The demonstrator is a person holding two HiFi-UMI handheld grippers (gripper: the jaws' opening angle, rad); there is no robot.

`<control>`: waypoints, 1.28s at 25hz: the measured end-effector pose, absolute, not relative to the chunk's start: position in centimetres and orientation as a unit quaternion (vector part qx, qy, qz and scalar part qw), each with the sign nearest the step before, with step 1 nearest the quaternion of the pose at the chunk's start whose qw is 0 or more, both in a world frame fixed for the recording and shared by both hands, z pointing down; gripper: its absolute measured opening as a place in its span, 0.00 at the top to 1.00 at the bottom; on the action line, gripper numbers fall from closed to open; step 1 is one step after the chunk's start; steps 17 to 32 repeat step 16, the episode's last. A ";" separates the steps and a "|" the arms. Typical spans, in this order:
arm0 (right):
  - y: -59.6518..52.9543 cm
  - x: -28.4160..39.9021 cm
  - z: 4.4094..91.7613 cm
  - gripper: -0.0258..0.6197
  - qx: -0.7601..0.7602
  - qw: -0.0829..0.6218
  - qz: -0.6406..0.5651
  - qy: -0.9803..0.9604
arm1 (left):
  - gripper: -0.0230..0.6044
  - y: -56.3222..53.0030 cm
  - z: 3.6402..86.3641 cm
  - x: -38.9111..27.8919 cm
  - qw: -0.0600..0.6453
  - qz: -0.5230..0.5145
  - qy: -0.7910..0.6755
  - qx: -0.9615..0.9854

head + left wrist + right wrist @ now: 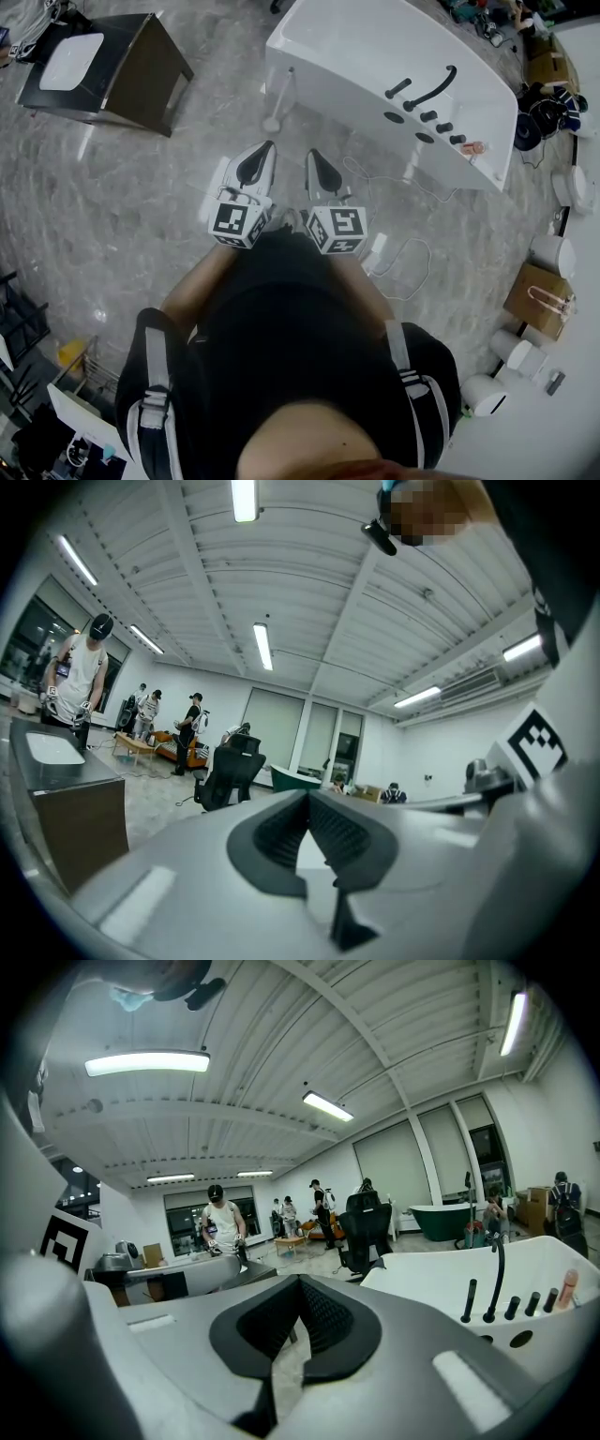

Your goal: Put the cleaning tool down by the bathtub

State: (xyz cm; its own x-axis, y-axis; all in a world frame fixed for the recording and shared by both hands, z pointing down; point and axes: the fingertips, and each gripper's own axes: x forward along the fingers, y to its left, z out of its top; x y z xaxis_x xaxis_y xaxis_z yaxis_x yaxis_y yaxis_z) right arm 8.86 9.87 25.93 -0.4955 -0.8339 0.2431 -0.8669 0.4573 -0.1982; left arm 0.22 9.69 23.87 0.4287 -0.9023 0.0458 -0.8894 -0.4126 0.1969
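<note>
On the grey stone floor (141,206), what is probably the cleaning tool (278,101), a white stick with a round foot, is seen leaning against the bathtub (375,47) corner, so the left gripper (266,150) and right gripper (317,159) are carried closed and empty, not touching it.

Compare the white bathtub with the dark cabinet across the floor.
The bathtub is white; the cabinet is dark brown. The bathtub carries black tap fittings on its rim; the cabinet carries a white basin on top. Both stand on the grey marbled floor.
</note>
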 end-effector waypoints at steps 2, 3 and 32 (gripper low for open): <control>9.9 8.7 26.0 0.96 0.501 0.056 0.148 -0.851 | 0.95 9.7 23.8 0.0 0.095 -0.034 -0.532 0.841; 9.9 8.6 26.0 0.96 0.502 0.056 0.148 -0.850 | 0.95 9.7 23.8 -0.1 0.095 -0.034 -0.531 0.841; 10.8 8.3 25.8 0.96 0.504 0.059 0.142 -0.850 | 0.95 10.4 24.2 -0.5 0.096 -0.036 -0.531 0.841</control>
